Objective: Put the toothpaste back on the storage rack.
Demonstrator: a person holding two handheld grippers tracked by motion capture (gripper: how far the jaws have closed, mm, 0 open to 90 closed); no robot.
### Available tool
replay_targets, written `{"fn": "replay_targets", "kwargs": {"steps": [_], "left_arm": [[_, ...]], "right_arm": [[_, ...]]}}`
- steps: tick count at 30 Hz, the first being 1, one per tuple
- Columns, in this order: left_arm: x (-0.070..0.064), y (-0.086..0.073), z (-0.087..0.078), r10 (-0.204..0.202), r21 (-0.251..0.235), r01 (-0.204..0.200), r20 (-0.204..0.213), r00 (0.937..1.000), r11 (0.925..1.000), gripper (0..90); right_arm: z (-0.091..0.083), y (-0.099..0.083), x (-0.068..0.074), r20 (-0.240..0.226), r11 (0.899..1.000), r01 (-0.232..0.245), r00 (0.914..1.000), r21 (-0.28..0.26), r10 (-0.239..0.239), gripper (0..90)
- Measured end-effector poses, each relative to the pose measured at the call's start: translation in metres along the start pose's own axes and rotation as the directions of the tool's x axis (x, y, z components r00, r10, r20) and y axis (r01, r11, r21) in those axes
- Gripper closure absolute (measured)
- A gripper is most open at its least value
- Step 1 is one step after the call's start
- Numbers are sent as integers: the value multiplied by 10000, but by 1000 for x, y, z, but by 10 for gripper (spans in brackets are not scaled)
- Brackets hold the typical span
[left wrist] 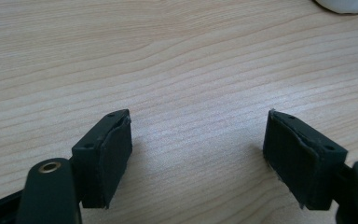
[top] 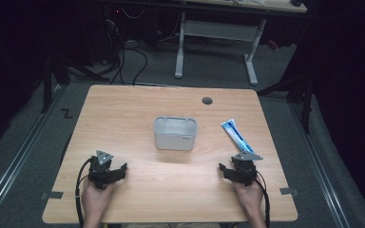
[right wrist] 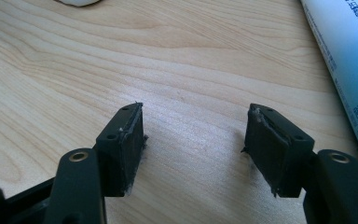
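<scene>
wooden table (top: 138,114) | white bin (top: 174,134) mid-table, contents unclear | toothpaste tube (top: 236,135) outside

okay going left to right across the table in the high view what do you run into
left gripper → translucent white bin → right gripper, with the blue and white tube lying on the table just beyond it, running farther right.
</scene>
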State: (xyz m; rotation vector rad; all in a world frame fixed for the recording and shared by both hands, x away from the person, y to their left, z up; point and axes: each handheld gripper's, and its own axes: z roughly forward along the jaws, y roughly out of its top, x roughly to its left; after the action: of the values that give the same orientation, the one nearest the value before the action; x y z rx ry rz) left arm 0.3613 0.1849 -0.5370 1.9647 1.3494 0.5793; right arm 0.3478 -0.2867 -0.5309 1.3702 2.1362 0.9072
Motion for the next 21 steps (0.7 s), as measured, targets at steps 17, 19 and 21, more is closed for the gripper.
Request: {"fn": "replay_targets", "kwargs": {"steps": [17, 19, 21], "left_arm": [[0, 0, 0, -12, 5, 12, 9, 10000, 10000, 242], [0, 0, 0, -11, 1, 11, 16, 10000, 10000, 242], [0, 0, 0, -14, 2, 14, 14, 10000, 10000, 242]], "right_arm": [[0, 0, 0, -10, 10000, 22, 10000, 8, -21, 356], [0, 0, 1, -21, 10000, -24, 10000, 19, 24, 356], [0, 0, 0, -32, 10000, -19, 10000, 10, 19, 357]]}}
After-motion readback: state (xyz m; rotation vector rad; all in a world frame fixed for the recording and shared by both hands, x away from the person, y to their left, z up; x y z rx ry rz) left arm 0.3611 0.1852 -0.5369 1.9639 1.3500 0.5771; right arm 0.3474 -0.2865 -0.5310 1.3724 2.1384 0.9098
